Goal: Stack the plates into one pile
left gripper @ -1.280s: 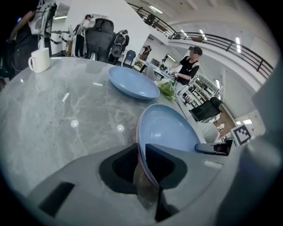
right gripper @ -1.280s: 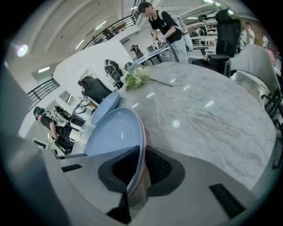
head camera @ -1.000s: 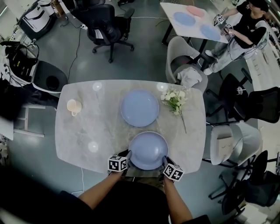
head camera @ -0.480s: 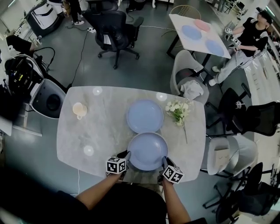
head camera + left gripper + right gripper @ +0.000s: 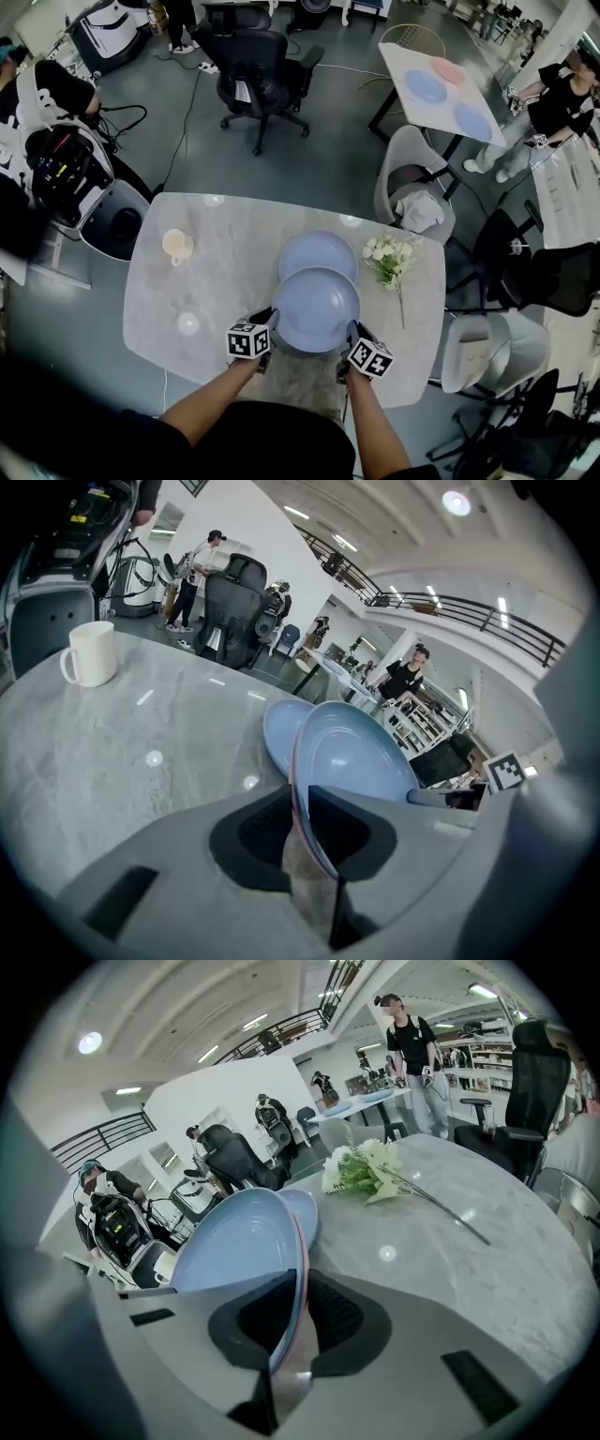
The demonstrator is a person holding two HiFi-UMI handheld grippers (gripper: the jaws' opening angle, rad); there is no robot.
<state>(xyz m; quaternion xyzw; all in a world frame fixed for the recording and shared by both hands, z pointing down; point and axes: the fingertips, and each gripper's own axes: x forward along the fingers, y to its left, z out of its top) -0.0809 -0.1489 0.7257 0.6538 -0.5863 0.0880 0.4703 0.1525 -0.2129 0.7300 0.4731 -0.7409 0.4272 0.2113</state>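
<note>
Both grippers hold one blue plate by its near rim, lifted above the grey marble table. My left gripper is shut on the plate's left rim and my right gripper on its right rim. In the left gripper view the plate's rim runs between the jaws of the left gripper. The right gripper view shows the same plate with the right gripper clamped on it. A second blue plate lies on the table just beyond, its near part hidden under the held one.
A cream mug stands at the table's left. A bunch of white flowers lies to the right of the plates. Chairs ring the table, including a white one at the far right. Another table behind carries several plates.
Both grippers have carried the held plate up and away from the table's near edge. It now overlaps the second plate, where a gap lay between them before.
</note>
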